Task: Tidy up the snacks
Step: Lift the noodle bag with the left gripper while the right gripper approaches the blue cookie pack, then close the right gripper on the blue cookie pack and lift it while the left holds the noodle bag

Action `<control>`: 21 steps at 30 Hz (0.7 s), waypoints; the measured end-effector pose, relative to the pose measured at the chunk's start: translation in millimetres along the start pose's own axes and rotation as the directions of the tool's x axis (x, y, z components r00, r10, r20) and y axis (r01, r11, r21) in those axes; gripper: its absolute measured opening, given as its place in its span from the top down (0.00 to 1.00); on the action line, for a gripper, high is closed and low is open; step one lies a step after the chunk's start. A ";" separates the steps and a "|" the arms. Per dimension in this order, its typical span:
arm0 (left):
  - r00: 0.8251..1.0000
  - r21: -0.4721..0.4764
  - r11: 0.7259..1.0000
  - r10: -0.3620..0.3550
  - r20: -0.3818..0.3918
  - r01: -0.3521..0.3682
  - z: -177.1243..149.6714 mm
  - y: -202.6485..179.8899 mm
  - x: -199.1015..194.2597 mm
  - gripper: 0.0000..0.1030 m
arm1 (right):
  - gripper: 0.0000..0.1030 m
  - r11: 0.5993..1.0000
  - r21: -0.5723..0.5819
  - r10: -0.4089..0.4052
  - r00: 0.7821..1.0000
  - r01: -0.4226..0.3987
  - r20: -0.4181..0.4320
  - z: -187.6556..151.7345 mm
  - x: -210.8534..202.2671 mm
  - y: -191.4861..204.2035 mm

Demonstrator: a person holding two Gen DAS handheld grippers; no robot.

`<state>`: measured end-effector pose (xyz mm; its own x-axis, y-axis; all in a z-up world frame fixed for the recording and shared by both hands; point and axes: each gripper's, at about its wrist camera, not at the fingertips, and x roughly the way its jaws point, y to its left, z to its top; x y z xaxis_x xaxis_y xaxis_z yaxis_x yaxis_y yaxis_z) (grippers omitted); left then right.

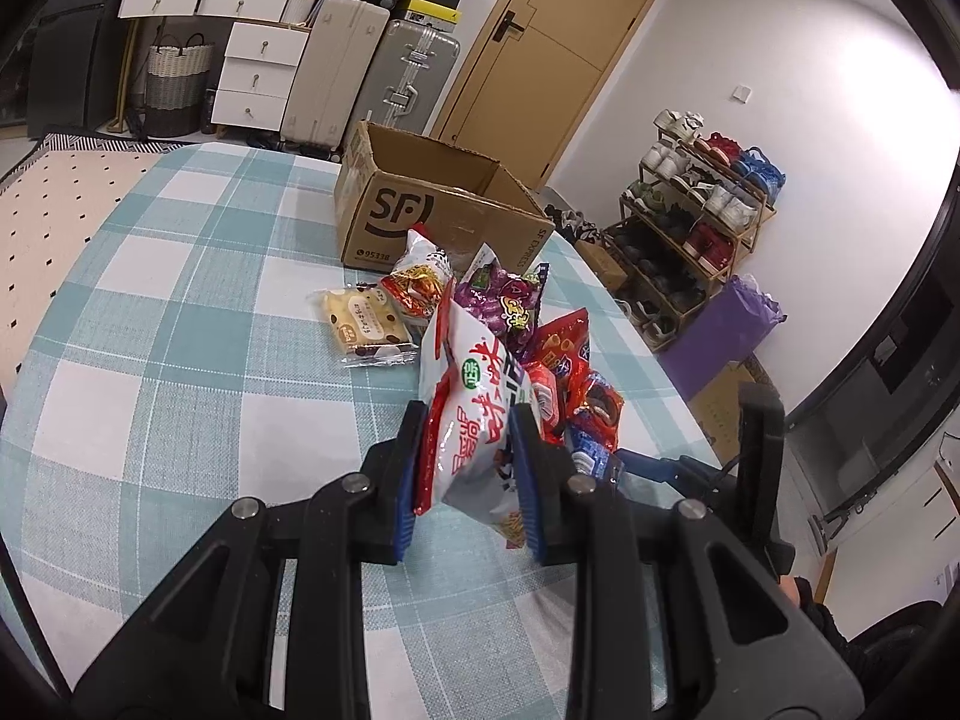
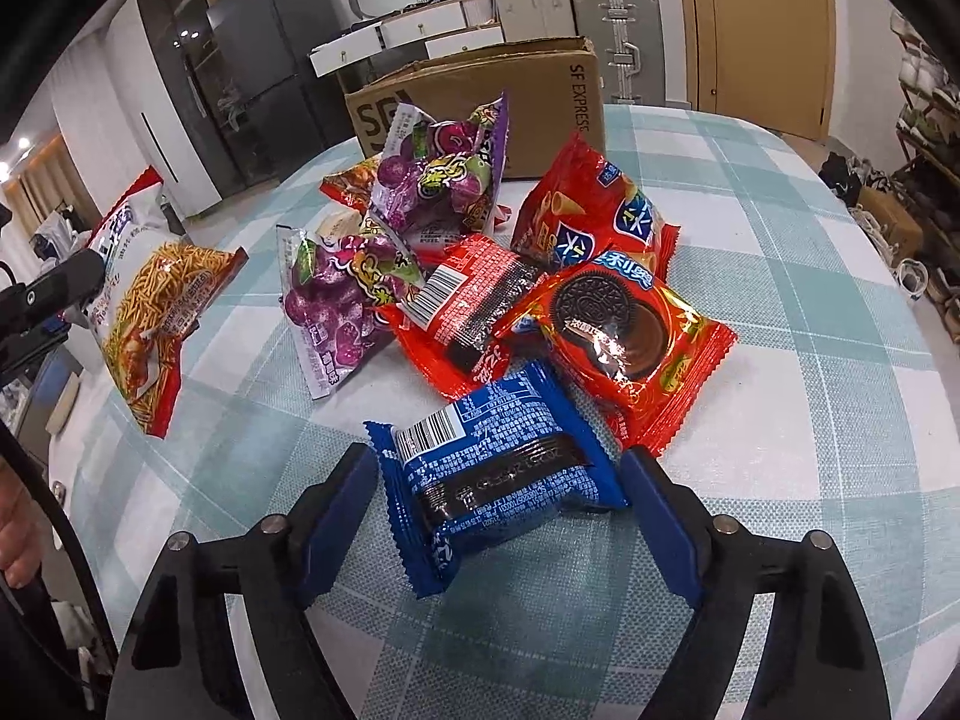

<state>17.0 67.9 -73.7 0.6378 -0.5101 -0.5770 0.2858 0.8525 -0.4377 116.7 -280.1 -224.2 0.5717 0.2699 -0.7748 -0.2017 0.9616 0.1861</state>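
Note:
My left gripper (image 1: 465,420) is shut on a white and red noodle-snack bag (image 1: 474,414) and holds it above the checked table; the same bag shows at the left of the right wrist view (image 2: 150,300). My right gripper (image 2: 498,468) is open, its fingers on either side of a blue cookie packet (image 2: 492,474) lying on the table. Behind it lies a pile: a red Oreo packet (image 2: 624,336), a red packet (image 2: 474,300), a red chips bag (image 2: 588,210), two purple candy bags (image 2: 438,174). An open SF cardboard box (image 1: 432,210) stands at the far end.
A yellow cake packet (image 1: 366,321) lies left of the pile. The checked tablecloth (image 1: 180,330) covers a rounded table whose edge runs near the right. Suitcases (image 1: 372,78), drawers, a door and a shoe rack (image 1: 690,216) stand beyond.

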 end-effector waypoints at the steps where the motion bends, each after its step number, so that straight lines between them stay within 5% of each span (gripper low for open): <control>1: 1.000 0.001 1.000 0.002 0.000 -0.002 -0.1 0.3 -0.3 0.76 | 0.22 1.000 -0.009 -0.007 1.000 0.007 0.000 -0.9 -0.1 0.8; 4: 1.000 -0.009 1.000 0.010 0.002 -0.010 -0.2 4.4 -1.4 0.76 | 0.33 0.999 -0.032 -0.029 1.000 0.029 0.002 -3.3 -1.0 2.6; 7: 1.000 -0.023 1.000 0.016 0.000 -0.016 -1.4 6.8 -1.6 0.76 | 0.53 0.999 -0.047 -0.013 1.000 0.013 0.003 -4.6 -3.0 2.6; 21: 1.000 -0.019 0.999 0.026 -0.007 -0.027 -4.5 6.2 0.4 0.76 | 0.57 0.999 -0.029 0.042 0.998 -0.041 0.042 -10.9 -15.7 3.7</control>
<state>15.7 72.6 -79.8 0.6402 -0.4882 -0.5931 0.2548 0.8633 -0.4356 98.3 -281.3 -218.0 0.5953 0.3116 -0.7406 -0.2474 0.9481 0.2000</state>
